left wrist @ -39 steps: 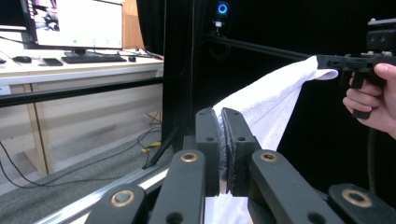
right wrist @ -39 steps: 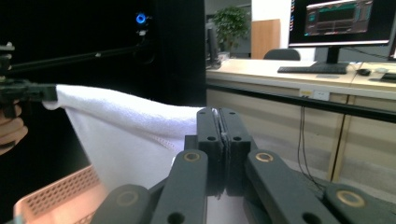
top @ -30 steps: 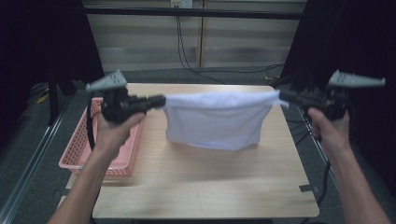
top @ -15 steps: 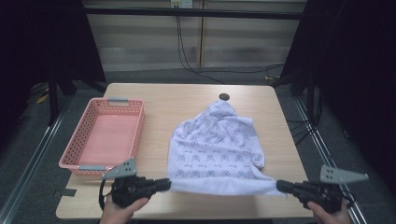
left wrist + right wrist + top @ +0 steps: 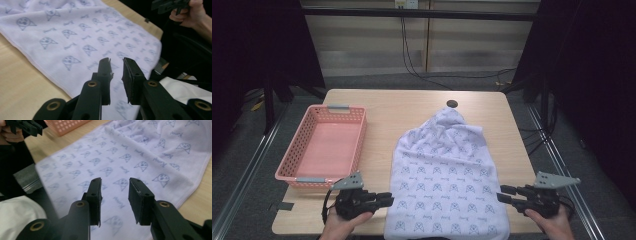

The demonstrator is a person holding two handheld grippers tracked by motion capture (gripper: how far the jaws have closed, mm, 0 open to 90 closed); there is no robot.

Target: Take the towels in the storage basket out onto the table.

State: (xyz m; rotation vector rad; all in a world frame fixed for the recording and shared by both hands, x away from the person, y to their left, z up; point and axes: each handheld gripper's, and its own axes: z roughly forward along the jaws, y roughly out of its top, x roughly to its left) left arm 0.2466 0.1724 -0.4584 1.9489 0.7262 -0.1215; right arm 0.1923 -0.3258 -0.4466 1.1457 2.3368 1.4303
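A white cloth (image 5: 444, 170) printed with small blue cat faces lies spread on the wooden table (image 5: 387, 105), narrowing toward the far side, its near end at the front edge. My left gripper (image 5: 384, 199) hovers at the cloth's near left corner. Its jaws have just been opening, and in the left gripper view (image 5: 116, 62) they stand slightly apart with nothing between them above the cloth (image 5: 82, 37). My right gripper (image 5: 507, 194) is at the near right corner. Its jaws (image 5: 115, 182) have also just been opening and stand wider, empty, over the cloth (image 5: 140, 152).
A pink plastic basket (image 5: 362, 135) sits empty on the table's left side. A small dark disc (image 5: 452, 103) lies just beyond the cloth's far tip. Bare wood shows between basket and cloth. Dark floor and cables surround the table.
A second ago the cloth hung stretched between both shut grippers above the table. Both hands have come down to the near edge, the cloth now lies flat, and both grippers have let go.
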